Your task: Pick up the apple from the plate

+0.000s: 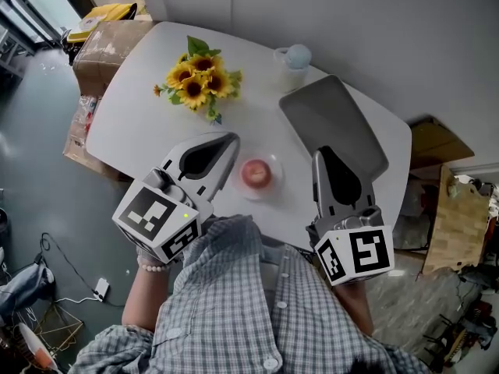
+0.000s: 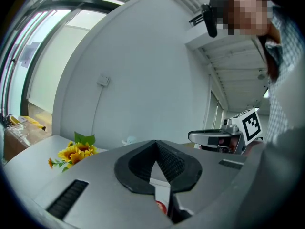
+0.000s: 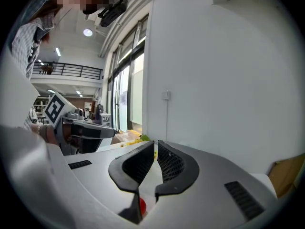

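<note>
A red apple (image 1: 256, 174) sits on a small clear plate (image 1: 274, 187) near the front edge of the white table (image 1: 140, 100). My left gripper (image 1: 232, 139) hovers just left of the plate, its jaws together and nothing between them. My right gripper (image 1: 318, 156) hangs to the right of the plate over the table's front, jaws closed to a thin slit, also empty. In the left gripper view the left gripper (image 2: 155, 144) points over the table and a sliver of apple (image 2: 161, 207) shows under the jaws. The right gripper view has the right gripper (image 3: 156, 147) above a red sliver of apple (image 3: 142, 205).
A bunch of sunflowers (image 1: 199, 80) lies at the back left of the table. A pale cup (image 1: 292, 57) stands at the back edge, with a closed grey laptop (image 1: 331, 123) to the right. Cardboard boxes (image 1: 105, 41) sit on the floor at the left.
</note>
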